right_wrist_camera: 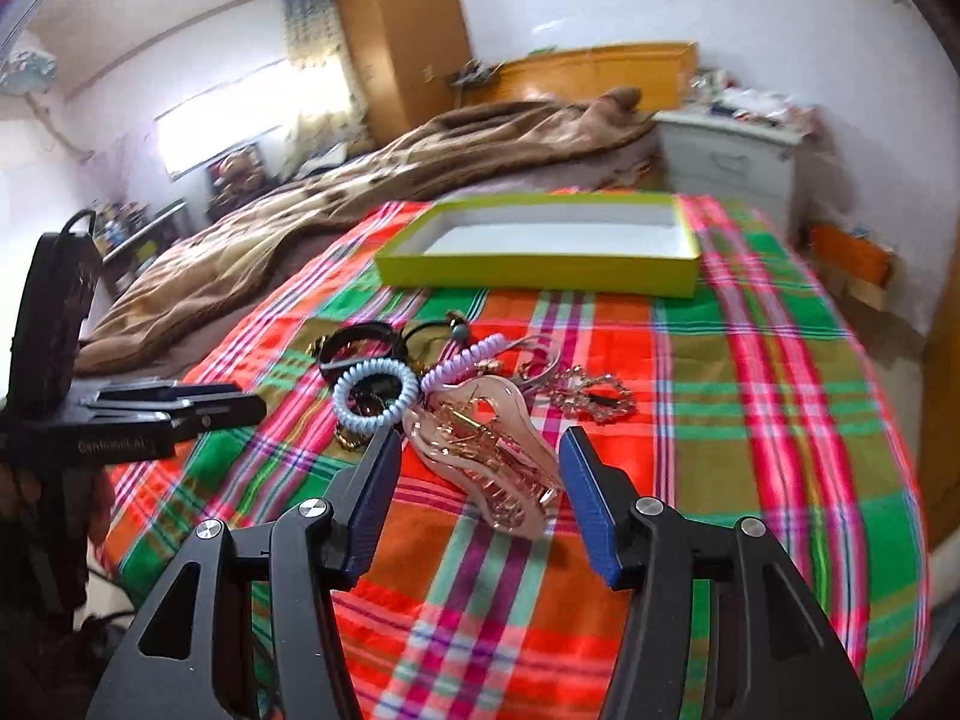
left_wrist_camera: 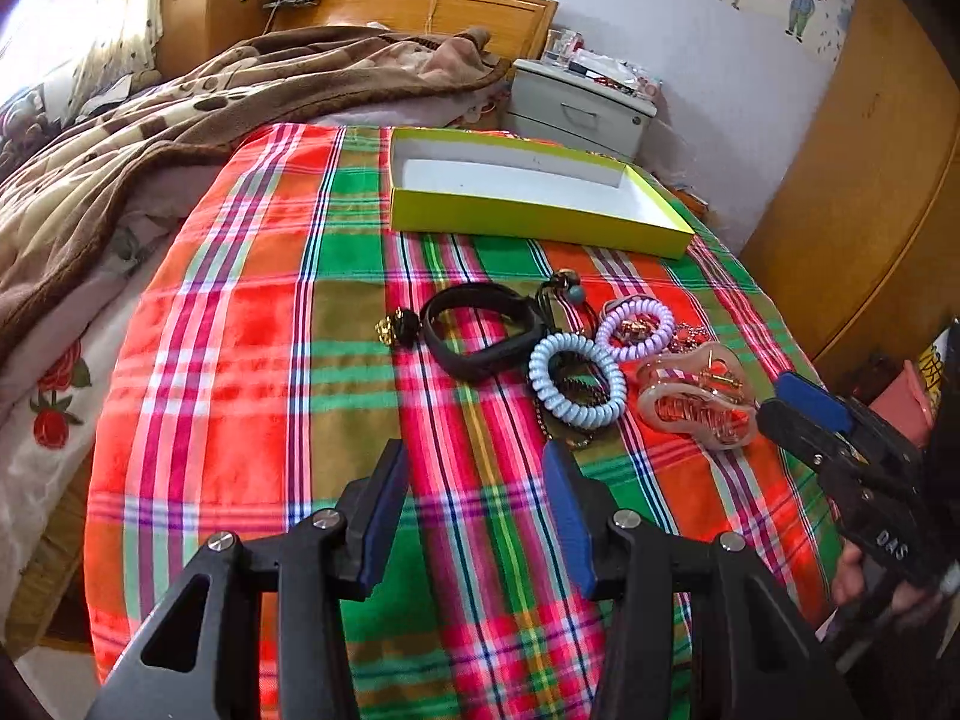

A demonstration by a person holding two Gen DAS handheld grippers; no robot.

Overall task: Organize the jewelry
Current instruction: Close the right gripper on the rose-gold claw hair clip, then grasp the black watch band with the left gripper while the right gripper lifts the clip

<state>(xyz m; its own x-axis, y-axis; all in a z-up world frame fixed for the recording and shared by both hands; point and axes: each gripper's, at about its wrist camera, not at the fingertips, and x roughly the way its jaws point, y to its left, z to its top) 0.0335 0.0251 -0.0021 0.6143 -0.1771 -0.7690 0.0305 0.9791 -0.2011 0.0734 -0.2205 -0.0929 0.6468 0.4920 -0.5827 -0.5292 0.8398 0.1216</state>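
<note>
Right wrist view shows the right gripper with its jaws standing wide apart and nothing pressed between them; the clear pink claw hair clip lies on the bed just ahead, its near end reaching into the gap between the blue pads without touching either one. By my reading, the step in hand is the approach for a first pick: the clip is lined up, not yet seized. The next move calls for easing the jaws forward and down until the pads flank the clip's body, then closing across its narrow width, taking care not to snag the gold chain lying just beside it. The gripper points forward and downward at the bedspread. From the left wrist view, the left gripper also has its jaws apart and empty, tilted steeply down over the plaid cloth, short of the pile. That pile sits near the middle of the cloth: a pale blue coil hair tie, a lilac coil hair tie, a black band and a gold-and-black bead piece, all crowded together and partly overlapping. Beyond them, well apart, the yellow-green box lies open and, as far as its white floor shows, empty.
</note>
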